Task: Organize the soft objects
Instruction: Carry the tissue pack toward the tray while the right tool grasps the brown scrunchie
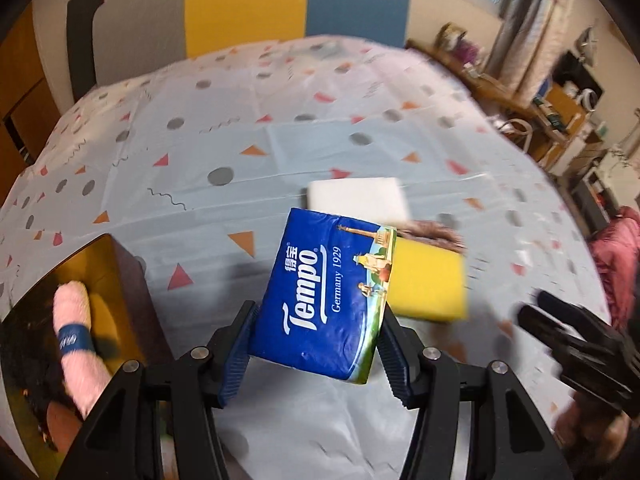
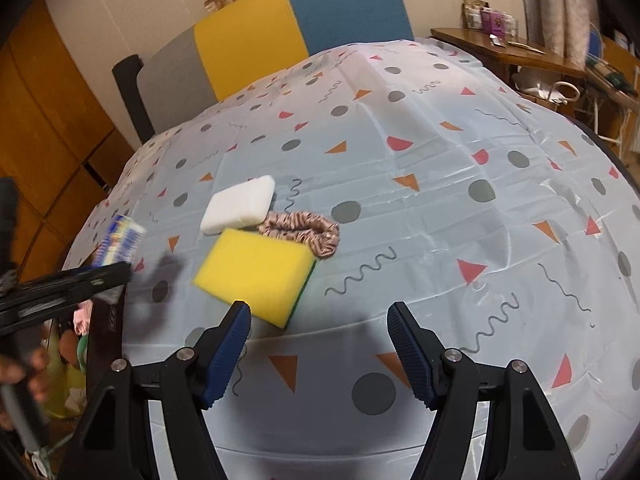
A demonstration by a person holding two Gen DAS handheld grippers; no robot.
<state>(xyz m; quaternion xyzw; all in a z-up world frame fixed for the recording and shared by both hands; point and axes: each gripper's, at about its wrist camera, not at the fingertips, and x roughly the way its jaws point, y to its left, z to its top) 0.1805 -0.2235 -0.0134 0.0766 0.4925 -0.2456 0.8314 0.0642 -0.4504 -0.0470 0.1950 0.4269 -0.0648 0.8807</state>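
The left gripper (image 1: 318, 354) is clamped on a blue tissue pack (image 1: 328, 296) printed "Tempo" and "Germany 1929", held lifted above the surface (image 1: 280, 140) near a box (image 1: 132, 280) at the left. The right gripper (image 2: 318, 346) hangs open and empty over the near surface. Just beyond it lie a yellow sponge (image 2: 256, 270), a white sponge (image 2: 240, 204) and a striped scrunchie (image 2: 308, 228), all touching.

Tissue pack (image 1: 326, 300): deep blue, white lettering, green-and-yellow picture strip along one edge. Sponge (image 2: 256, 270) yellow with green underside; block (image 2: 240, 205) plain white; scrunchie (image 2: 306, 230) pink-brown striped; towel roll (image 1: 78, 340) pale pink, blue band. Tablecloth (image 2: 460, 184) pale blue-white, with grey dots, orange and red triangles, grey squiggles.
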